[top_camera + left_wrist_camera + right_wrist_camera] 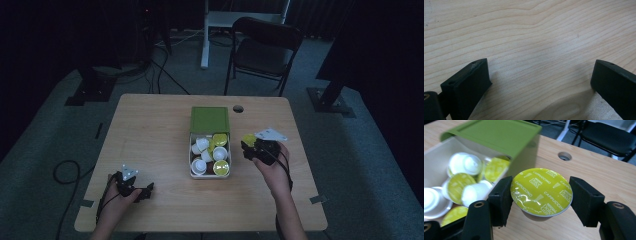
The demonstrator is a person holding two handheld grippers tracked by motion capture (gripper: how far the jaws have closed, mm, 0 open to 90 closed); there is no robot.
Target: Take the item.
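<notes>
My right gripper (541,192) is shut on a coffee capsule (541,191) with a yellow-green foil lid that reads "cappuccino". In the high view this right gripper (248,145) holds the capsule (248,139) just right of a white box (191,159) with a green lid (209,119). That box (439,155) holds several capsules (209,155), some white, some yellow-green. My left gripper (148,190) rests near the table's front left edge. Its jaws stand wide apart over bare wood in the left gripper view, left gripper (539,77) with nothing between them.
The wooden table (150,135) has a cable hole (238,108) near its far edge. A black folding chair (265,50) stands behind the table. A cable (65,172) trails on the floor at the left.
</notes>
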